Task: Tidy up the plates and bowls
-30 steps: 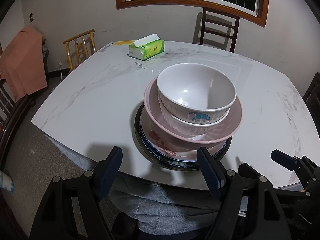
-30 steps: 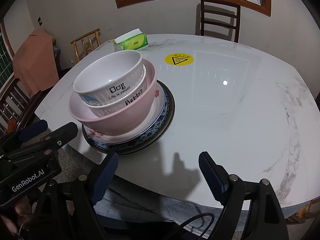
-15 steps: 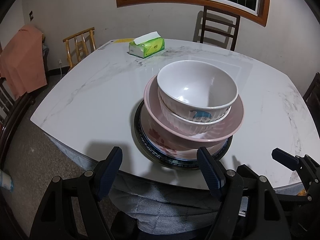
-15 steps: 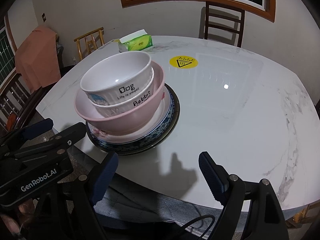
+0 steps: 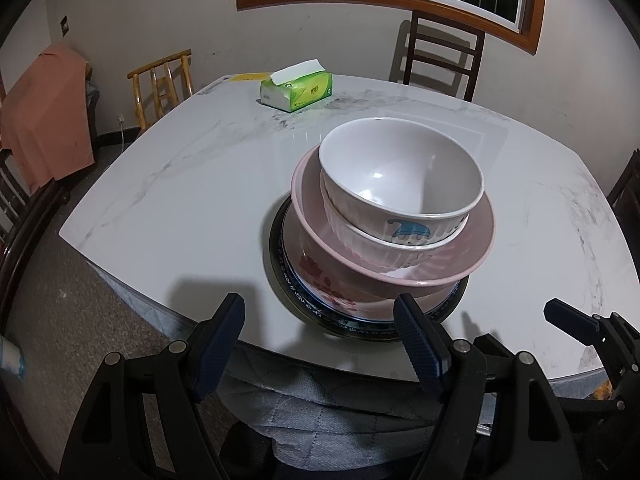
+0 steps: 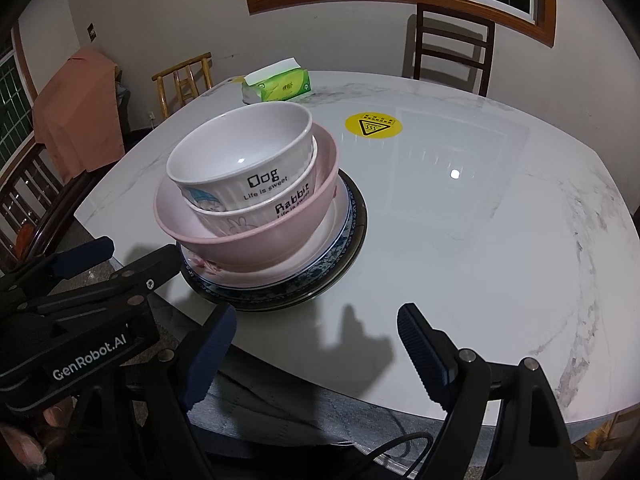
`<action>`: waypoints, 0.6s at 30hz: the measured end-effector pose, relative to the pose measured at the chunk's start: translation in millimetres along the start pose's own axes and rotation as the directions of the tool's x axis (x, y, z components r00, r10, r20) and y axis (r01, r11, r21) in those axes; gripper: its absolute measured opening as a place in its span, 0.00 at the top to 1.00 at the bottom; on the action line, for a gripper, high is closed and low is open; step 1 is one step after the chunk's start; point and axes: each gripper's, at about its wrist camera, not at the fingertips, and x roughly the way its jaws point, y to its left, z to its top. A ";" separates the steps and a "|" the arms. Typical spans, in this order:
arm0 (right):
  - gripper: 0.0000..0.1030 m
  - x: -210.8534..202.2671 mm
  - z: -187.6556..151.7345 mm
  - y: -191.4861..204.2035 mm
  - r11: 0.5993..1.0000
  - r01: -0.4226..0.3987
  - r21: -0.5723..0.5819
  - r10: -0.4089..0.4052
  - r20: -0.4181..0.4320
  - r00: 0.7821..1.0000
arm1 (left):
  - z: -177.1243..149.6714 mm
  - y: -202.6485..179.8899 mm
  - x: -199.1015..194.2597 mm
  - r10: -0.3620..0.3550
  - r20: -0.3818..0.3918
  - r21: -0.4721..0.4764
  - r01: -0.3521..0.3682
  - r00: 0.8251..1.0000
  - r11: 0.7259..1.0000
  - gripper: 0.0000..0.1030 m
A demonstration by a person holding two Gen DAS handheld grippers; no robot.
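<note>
Bowls (image 5: 400, 184), three nested, atop stacked plates (image 6: 344, 236); two claws (image 5: 320, 340) (image 6: 316, 344) spread, empty

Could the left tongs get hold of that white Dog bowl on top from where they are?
Probably yes: the left tongs are open and empty, and nothing covers the Dog bowl.

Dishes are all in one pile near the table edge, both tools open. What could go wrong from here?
1. The pink bowl sits tilted on the plates, with the Dog bowl and Rabbit bowl nested inside; a nudge could slide the pile.
2. The pile is close to the table's near edge, so a slip might go off it.
3. The left tool and right tool sit close together; they could collide.
</note>
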 end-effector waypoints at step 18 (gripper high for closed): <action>0.18 1.8 2.7 2.4 1.000 -0.005 -0.012 0.005 -0.005 1.000 | 0.8 -0.8 2.1 -0.023 -0.001 0.002 0.023 1.000 1.000 0.28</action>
